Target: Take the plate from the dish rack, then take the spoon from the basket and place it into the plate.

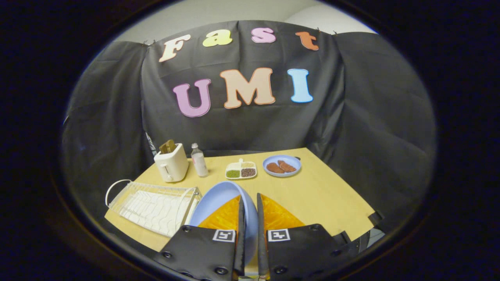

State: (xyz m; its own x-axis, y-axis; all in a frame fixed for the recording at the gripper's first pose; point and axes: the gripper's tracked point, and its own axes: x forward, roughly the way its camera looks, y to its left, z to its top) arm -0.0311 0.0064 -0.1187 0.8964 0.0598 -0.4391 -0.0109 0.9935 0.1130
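Observation:
A light blue plate (217,202) stands on edge, its rim clamped between the two orange fingers (278,217). My gripper (250,197) is shut on that rim and holds the plate above the table's near edge. The plate hangs just right of the white wire dish rack (154,207), which lies low on the near left part of the wooden table (328,195) with nothing in it. The plate's lower part is hidden behind the gripper's black body.
At the back of the table stand a cream toaster (172,162) with toast in it, a small bottle (199,160), a divided dish of beans (241,170) and a blue plate with brown food (281,165). Bare tabletop lies to the right of the fingers.

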